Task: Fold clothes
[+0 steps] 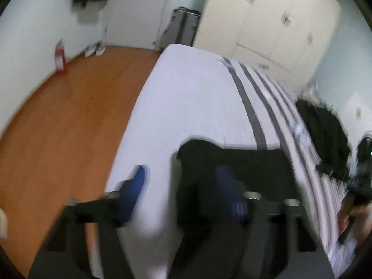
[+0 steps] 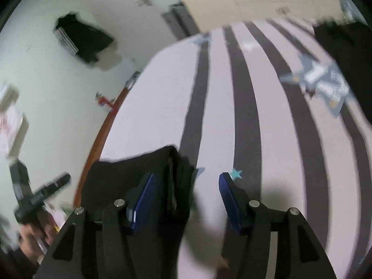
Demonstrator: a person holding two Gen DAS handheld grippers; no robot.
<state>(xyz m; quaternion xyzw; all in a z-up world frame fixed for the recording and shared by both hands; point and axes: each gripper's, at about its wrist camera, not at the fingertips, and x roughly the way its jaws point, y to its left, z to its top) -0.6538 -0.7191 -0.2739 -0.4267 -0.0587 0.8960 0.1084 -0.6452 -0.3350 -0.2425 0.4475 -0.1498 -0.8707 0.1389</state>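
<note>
Left wrist view: black garment (image 1: 232,162) lying folded on the striped bedsheet (image 1: 193,102), just ahead of the left gripper (image 1: 183,193), long axis running across the view from the gap between the fingers out to the right. Right blue finger overlapping the dark cloth, left one over bare sheet; jaws apart, pads not visibly pressing, though blur hides the contact. Another dark clothes pile (image 1: 323,134) farther right, wooden floor (image 1: 65,121) to the left, fire extinguisher (image 1: 60,57) by the wall, wardrobe (image 1: 267,23) beyond the bed. Pointing steeply down.

Right wrist view: right gripper (image 2: 186,197) released, jaws wide. Same garment's folded edge (image 2: 139,167) lying under the left finger and left of the gap, edge running away from the gripper. Striped sheet ahead, dark pile (image 2: 344,46) far right. Left gripper (image 2: 39,197) held by a hand (image 2: 32,234) far left.
</note>
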